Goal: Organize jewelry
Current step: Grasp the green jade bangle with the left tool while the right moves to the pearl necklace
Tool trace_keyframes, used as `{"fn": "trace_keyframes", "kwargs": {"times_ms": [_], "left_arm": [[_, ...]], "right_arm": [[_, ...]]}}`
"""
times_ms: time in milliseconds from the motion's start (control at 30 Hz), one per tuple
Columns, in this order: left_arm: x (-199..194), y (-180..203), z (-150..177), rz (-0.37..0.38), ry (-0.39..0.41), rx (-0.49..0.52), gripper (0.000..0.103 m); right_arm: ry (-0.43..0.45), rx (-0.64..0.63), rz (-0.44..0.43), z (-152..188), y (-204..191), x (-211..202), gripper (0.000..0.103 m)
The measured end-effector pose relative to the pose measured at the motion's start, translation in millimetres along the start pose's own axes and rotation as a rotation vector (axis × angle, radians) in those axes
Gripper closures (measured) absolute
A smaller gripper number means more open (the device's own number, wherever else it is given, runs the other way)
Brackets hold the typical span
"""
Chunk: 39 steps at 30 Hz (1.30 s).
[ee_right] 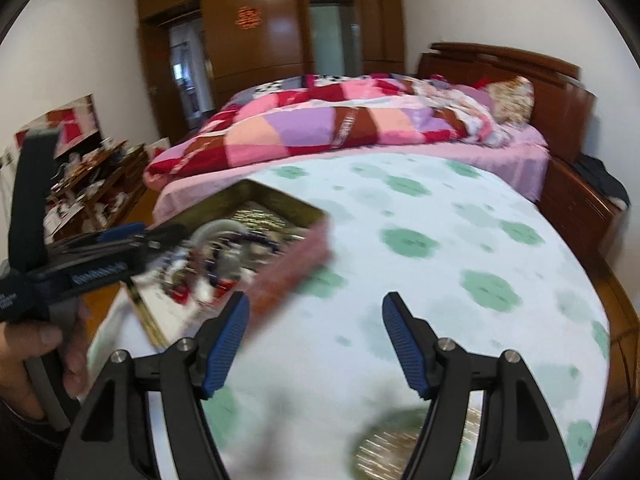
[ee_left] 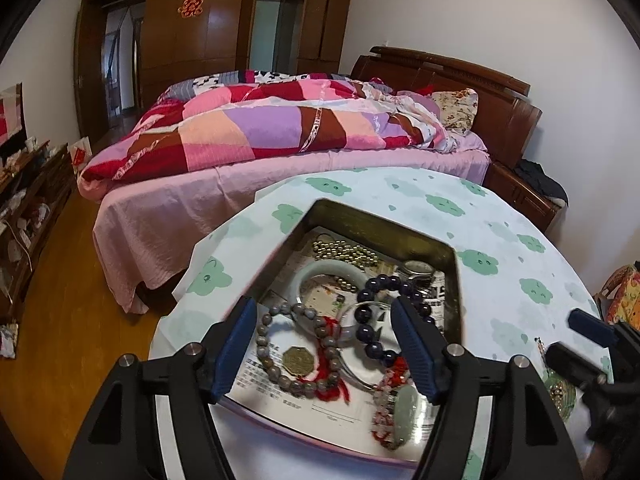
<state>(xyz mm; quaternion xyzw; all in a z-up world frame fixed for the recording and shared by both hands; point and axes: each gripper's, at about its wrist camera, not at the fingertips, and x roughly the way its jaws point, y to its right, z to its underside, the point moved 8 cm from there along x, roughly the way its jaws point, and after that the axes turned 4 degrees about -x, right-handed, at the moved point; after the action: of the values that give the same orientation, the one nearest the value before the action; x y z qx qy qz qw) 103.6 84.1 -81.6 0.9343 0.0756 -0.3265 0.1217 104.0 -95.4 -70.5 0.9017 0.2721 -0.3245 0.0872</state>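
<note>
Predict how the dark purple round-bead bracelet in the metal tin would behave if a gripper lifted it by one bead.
The dark purple round-bead bracelet would probably sag, since it is separate strung beads. Glossy round beads may slip between pads. It overlaps the pale jade-like bangle, so that could get nudged.

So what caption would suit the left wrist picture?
Open left gripper poised over a tin box of beaded bracelets on a cloud-print tablecloth.
</note>
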Motion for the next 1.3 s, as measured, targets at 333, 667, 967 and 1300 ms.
{"fn": "trace_keyframes", "kwargs": {"times_ms": [333,667,967,1300], "left_arm": [[-11,46,13,0.032,0.003,0.118,0.033],[-24,125,37,0.191,-0.031,0.272,0.033],[-11,178,71,0.283,-0.133,0.400,0.033],[5,203,100,0.309,-0.217,0.526,0.073]], "right_arm": [[-0.061,0.192,0.179,55,105,-29,0.031],[-0.092,0.179,0.189,71,113,-29,0.042],[-0.084,0.219,0.205,82,126,-31,0.042],[-0.098,0.205,0.200,86,120,-26,0.042]]}}
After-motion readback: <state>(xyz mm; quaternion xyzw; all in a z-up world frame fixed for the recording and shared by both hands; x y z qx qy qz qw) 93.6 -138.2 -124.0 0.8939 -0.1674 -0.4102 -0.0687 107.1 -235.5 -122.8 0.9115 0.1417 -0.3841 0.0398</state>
